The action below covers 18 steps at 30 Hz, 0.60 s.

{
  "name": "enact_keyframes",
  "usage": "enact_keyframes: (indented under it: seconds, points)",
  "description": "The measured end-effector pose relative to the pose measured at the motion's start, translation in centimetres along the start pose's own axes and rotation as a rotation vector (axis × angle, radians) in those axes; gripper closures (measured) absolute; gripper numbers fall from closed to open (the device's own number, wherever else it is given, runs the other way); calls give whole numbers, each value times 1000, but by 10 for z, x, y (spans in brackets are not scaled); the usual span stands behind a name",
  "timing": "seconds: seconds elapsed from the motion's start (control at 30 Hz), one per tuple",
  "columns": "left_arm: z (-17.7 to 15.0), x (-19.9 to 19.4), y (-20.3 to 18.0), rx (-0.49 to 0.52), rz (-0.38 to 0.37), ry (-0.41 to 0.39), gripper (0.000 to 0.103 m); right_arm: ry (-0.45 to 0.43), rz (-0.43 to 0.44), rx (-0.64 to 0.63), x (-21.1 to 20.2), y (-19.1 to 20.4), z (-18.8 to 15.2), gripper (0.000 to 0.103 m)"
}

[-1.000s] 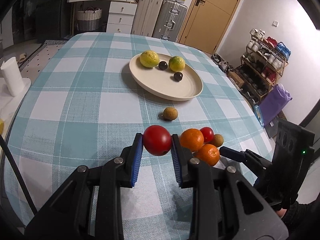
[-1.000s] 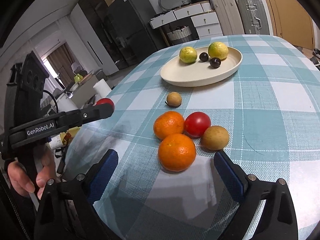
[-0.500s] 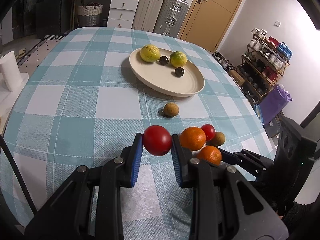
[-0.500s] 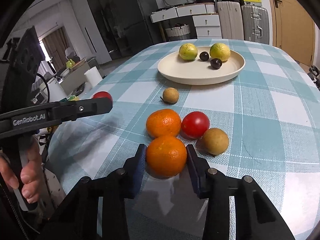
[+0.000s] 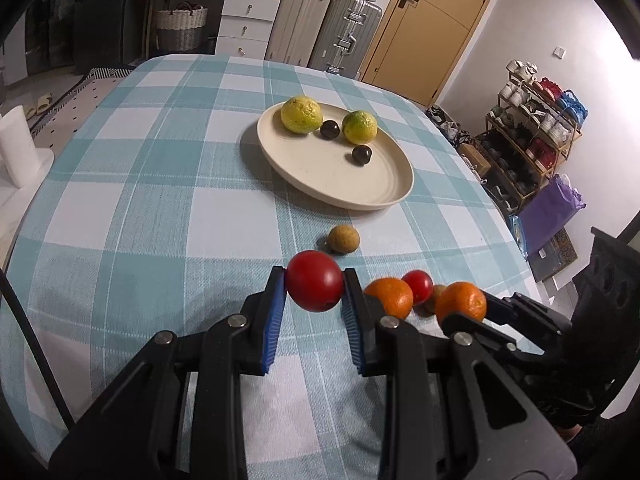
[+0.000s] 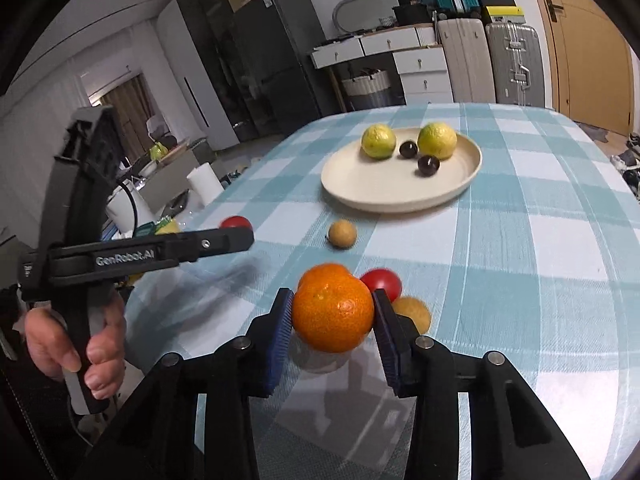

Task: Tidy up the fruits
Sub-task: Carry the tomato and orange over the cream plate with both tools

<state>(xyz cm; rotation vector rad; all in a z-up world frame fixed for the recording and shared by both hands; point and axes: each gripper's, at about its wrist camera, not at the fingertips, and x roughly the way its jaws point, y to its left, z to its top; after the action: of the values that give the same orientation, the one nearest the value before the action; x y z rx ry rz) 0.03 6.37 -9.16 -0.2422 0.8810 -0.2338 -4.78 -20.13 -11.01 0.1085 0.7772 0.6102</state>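
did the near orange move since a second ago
Yes. The orange, then resting on the tablecloth before the red tomato, is now clamped in the right gripper and lifted, overlapping the fruit behind.

Two sets of black plastic tongs (image 5: 314, 312) (image 6: 332, 334), ribbed blue pads (image 6: 279, 338) lining each finger, silver screws at the pivots. White "GenRobot.AI" lettering along one arm; grey handle, thin black cable trailing from the boxy black housing above.

White lettering "GenRobot.AI" runs along the side of the left gripper (image 6: 234, 240); nothing else is readable.
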Motion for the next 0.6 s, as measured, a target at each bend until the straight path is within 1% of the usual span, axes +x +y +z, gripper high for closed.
enact_keyframes:
  seconds: [0.1, 0.27, 0.47, 0.6]
  points:
    - [9, 3, -2, 5, 0, -3, 78, -9, 20, 15, -1, -3, 11, 63]
    - [31, 9, -7, 15, -4, -6, 78, -30, 29, -11, -1, -5, 34, 63]
    - [66, 22, -13, 20, -27, -27, 78, -53, 33, -27, 9, -11, 66, 63]
    - [90, 35, -14, 17, -44, -29, 78, -49, 27, -19, 21, -21, 83, 63]
